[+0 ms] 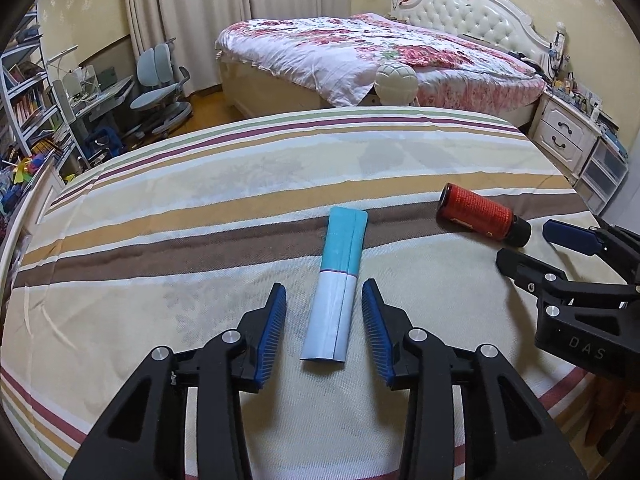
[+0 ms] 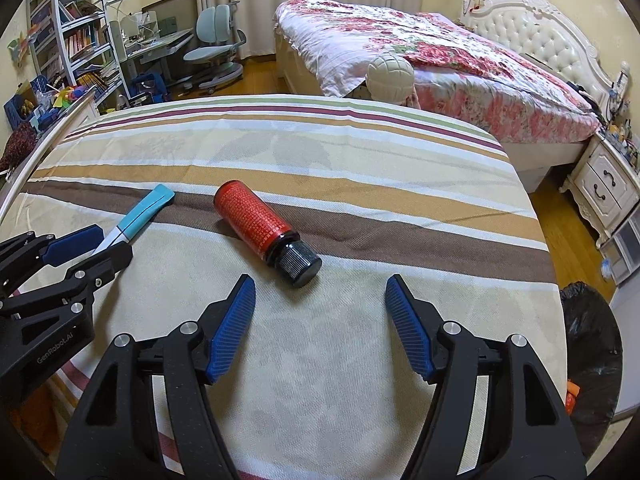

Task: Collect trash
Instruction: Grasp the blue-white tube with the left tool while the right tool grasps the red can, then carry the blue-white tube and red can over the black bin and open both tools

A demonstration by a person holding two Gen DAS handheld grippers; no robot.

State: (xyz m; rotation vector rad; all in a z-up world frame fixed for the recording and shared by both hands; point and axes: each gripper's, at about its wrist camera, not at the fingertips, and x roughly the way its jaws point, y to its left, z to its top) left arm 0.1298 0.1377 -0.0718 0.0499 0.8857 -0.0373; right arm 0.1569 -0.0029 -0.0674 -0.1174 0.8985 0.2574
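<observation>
Nothing looks collected from the table yet: my left gripper (image 1: 324,330) stands narrowly open astride the blue-and-white tube (image 1: 336,286) near the front edge, untouched, while my right gripper (image 2: 320,326) gapes empty just short of the red bottle (image 2: 264,228), mid-table.

Right gripper (image 2: 320,292), jaws apart with nothing between them, above a striped cloth (image 2: 360,360) covering the table. Just beyond its fingertips lies a red bottle (image 2: 250,214) on its side, black cap (image 2: 298,266) toward the gripper. At far left, a blue-and-white packet (image 2: 138,214) lies on the cloth, with the left gripper (image 2: 96,246) at its near end. Lower right: a bin lined with a black bag (image 2: 592,344).
</observation>
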